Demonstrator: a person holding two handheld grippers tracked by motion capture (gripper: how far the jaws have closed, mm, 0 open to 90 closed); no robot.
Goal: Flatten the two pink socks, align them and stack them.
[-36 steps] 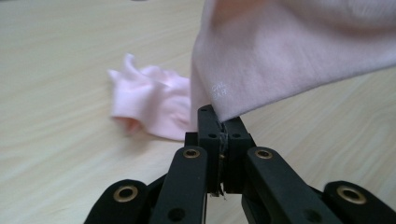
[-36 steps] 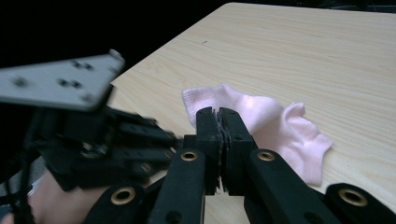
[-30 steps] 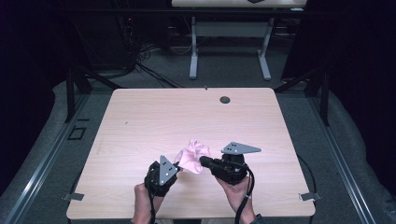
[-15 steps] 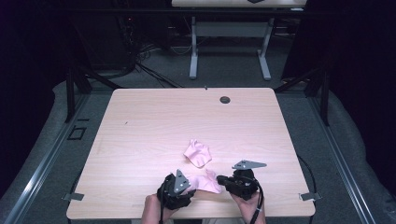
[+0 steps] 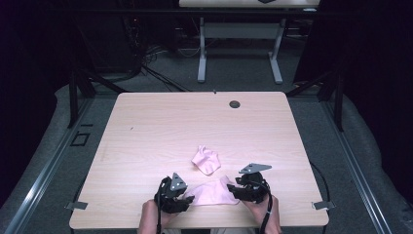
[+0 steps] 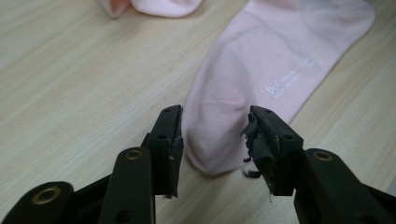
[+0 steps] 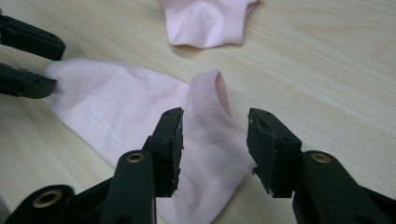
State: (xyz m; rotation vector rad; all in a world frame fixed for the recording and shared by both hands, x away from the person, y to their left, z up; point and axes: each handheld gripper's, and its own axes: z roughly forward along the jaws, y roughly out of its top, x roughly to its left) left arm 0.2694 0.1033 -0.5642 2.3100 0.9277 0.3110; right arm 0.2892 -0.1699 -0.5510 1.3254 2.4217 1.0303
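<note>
A: Lying flat near the table's point(image 5: 146, 126) front edge, the pink sock point(image 5: 214, 194) stretches crosswise between the two grippers, its long axis running from one to the other.

B: Which end is at which hand?

A: The rounded toe end points at the left gripper point(image 6: 214, 140); the ribbed cuff end, with its opening showing, sits at the right gripper point(image 7: 215, 144). Faint white print runs along the middle of the sock.

B: Are they holding it?

A: No. Both sets of jaws have just been opening and now stand partly apart. In the left gripper view the toe lies between the jaws without the pads pressing on it. In the right gripper view the cuff lies under and between the jaws, likewise loose on the wood.

B: And the other pink piece?

A: A second sock point(image 5: 206, 160), crumpled, lies just beyond the flat one, toward the table's middle and slightly closer to the right gripper point(image 5: 239, 191) than to the left gripper point(image 5: 187, 199) in the high view. The two socks are near each other; I can't tell whether they touch.

B: So what does the next move hang on?

A: Probably that crumpled one: it lies straight ahead of both hands, past the flat sock, so either can reach forward over it.
</note>
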